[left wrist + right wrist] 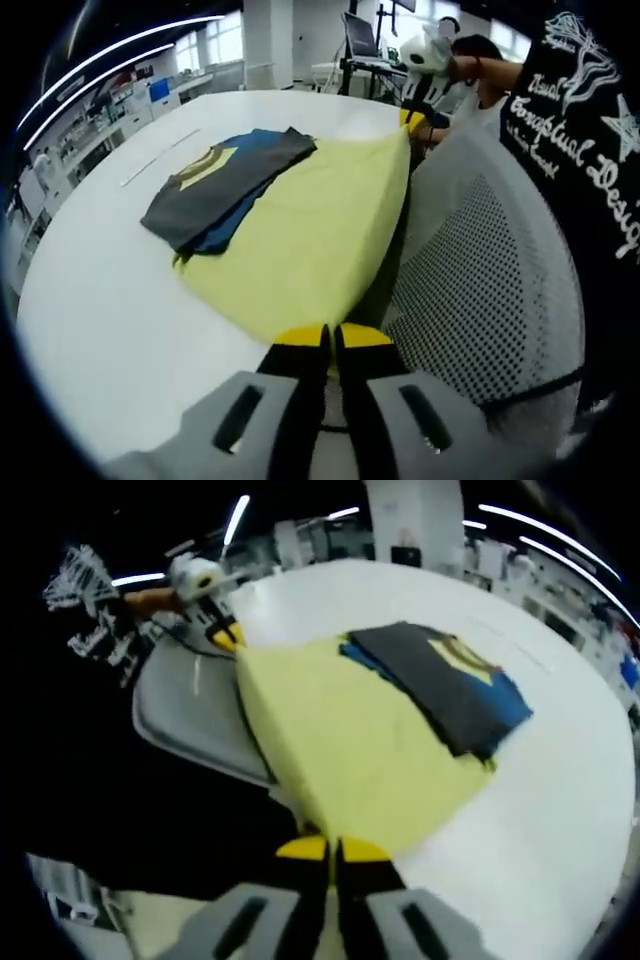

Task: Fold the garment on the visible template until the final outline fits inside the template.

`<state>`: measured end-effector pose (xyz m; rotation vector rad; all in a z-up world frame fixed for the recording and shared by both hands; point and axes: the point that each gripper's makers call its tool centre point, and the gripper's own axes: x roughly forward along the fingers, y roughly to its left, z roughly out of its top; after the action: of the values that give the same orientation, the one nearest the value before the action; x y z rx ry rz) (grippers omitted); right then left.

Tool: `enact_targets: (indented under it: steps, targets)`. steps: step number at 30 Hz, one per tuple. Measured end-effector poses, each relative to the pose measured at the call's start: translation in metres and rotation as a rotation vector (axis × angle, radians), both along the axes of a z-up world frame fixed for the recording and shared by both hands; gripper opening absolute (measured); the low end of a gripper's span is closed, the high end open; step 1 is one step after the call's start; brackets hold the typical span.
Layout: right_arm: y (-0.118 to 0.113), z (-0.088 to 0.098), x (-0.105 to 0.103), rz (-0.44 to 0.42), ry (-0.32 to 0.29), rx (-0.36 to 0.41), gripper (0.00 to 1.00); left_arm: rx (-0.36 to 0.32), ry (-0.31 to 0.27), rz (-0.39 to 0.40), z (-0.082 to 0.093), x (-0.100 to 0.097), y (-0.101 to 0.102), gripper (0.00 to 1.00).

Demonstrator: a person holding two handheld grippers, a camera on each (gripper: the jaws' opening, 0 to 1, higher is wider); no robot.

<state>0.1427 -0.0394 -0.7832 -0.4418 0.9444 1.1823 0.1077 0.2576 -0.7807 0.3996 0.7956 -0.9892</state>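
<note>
Bright lab room, strip lights overhead, benches and equipment along the far walls. I work at a wide white table. On it lies a yellow sheet, which I take to be the template; its near edge hangs just past the table edge toward me.

The garment sits at the far left part of the yellow sheet: a dark grey piece with a yellow print, a blue layer showing beneath it. It is already folded into a compact block. Its outer edge looks to reach the sheet's border or a little beyond onto bare table; I cannot settle which.

My left gripper has its yellow-tipped jaws pressed together at one near corner of the yellow sheet. They seem to pinch the cloth edge, though the contact itself is hidden beneath the tips. My right gripper stands the same way at the other near corner, jaws closed, apparently on the sheet's edge. In the left gripper view the right gripper shows far along that edge, right at the sheet's corner.

Judgement: both corners are held so the sheet stays taut and square, or so it can be drawn or turned under the garment.

A mesh-backed chair stands just beside the table on my side, and my dark printed shirt shows at the right.
</note>
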Motion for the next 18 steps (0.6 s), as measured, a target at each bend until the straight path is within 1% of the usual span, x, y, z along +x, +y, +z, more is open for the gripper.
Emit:
enact_targets:
  steps: [4, 6, 8, 9, 11, 13, 16, 18]
  targets:
    - [0.002, 0.013, -0.001, 0.028, 0.005, -0.001, 0.0, -0.005, 0.013, -0.012, 0.003, -0.002, 0.0, 0.0]
    - [0.003, 0.019, 0.003, 0.032, -0.001, -0.001, 0.0, -0.008, 0.03, -0.012, 0.006, -0.002, -0.001, 0.0]
    - [0.003, 0.024, 0.008, 0.027, -0.009, 0.004, 0.0, -0.001, 0.032, -0.003, 0.01, 0.001, -0.002, 0.0]
    - [0.003, 0.026, 0.011, 0.023, -0.015, 0.01, 0.0, 0.005, 0.027, 0.005, 0.012, 0.003, -0.001, 0.0]
    - [0.003, 0.031, 0.019, 0.013, -0.037, 0.015, 0.0, 0.004, -0.003, 0.006, 0.02, 0.012, -0.001, 0.0]
    - [0.004, 0.036, 0.027, 0.009, -0.062, 0.015, 0.0, 0.007, -0.016, 0.004, 0.026, 0.016, -0.001, 0.0]
    - [0.006, 0.047, 0.039, 0.016, -0.111, 0.013, 0.0, 0.023, -0.053, -0.006, 0.036, 0.026, 0.001, 0.0]
    - [0.007, 0.053, 0.045, 0.016, -0.131, 0.018, 0.0, 0.028, -0.077, -0.009, 0.043, 0.037, 0.004, 0.0]
